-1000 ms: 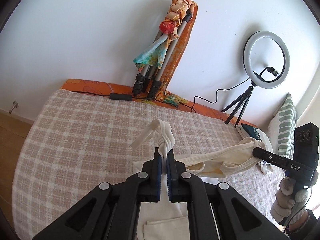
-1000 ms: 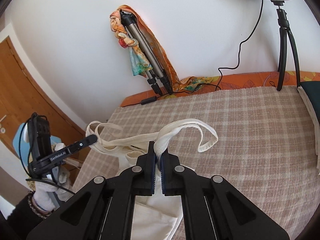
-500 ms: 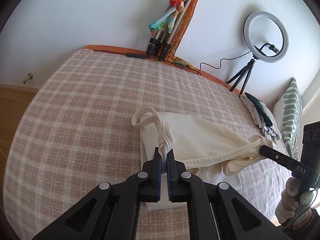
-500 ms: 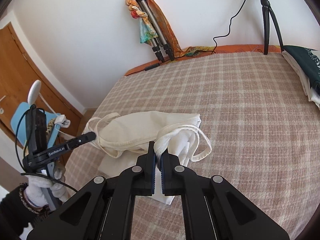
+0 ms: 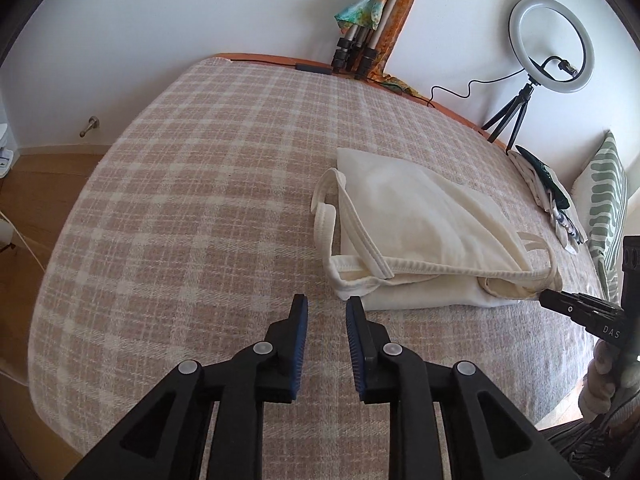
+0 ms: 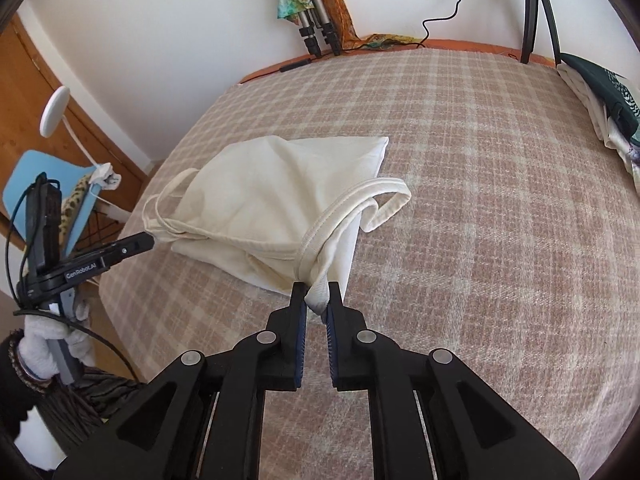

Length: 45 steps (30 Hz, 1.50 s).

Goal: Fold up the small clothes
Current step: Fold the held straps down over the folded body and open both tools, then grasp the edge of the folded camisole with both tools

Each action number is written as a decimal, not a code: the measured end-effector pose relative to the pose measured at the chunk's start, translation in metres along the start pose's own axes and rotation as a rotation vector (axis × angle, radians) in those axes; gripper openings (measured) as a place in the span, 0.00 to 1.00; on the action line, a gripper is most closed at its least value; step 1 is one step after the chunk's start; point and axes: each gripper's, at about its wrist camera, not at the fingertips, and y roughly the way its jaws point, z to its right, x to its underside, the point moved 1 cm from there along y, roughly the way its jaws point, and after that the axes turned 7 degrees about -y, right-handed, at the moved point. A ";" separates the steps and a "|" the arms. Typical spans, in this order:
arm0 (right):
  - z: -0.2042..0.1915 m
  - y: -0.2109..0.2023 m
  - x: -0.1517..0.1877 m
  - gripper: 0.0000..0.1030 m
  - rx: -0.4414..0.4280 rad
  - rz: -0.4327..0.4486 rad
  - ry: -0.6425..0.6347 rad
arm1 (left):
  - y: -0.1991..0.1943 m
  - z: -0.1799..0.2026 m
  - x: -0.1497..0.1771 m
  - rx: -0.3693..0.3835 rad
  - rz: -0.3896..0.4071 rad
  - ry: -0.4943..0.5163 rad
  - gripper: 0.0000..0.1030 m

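**Cream top folded on the bed, both tools letting go**

The cream sleeveless cotton top with ribbed straps [image 5: 420, 232] lies folded over on the beige-and-white checked bed cover [image 5: 200, 200], roughly mid-bed toward the near edge. Judged by its drape: light, limp, no stiffness, so it will sag and unfold if lifted by one point. The ribbed hems and strap loops are the thickest, grippiest places to pinch; the best hold is at two corners or along the folded edge at once. Not fragile, little risk of slipping.

Left tool [image 5: 327, 312]: jaws opening, nothing between them, tips just off the top's near-left corner, pointing steeply down at the cover. Right tool [image 6: 316, 300]: jaws opening too, but a bunched bit of ribbed strap sits between the pads; whether they press on it cannot be told for sure. It also pitches steeply down at the top's near-right corner.

In the left wrist view, the right tool's gloved hand shows at the bed's right edge. Both tools sit low, at opposite near corners.
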 end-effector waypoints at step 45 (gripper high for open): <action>0.097 0.034 -0.077 0.26 -0.124 0.050 0.175 | 0.019 0.045 -0.014 0.036 0.018 0.146 0.21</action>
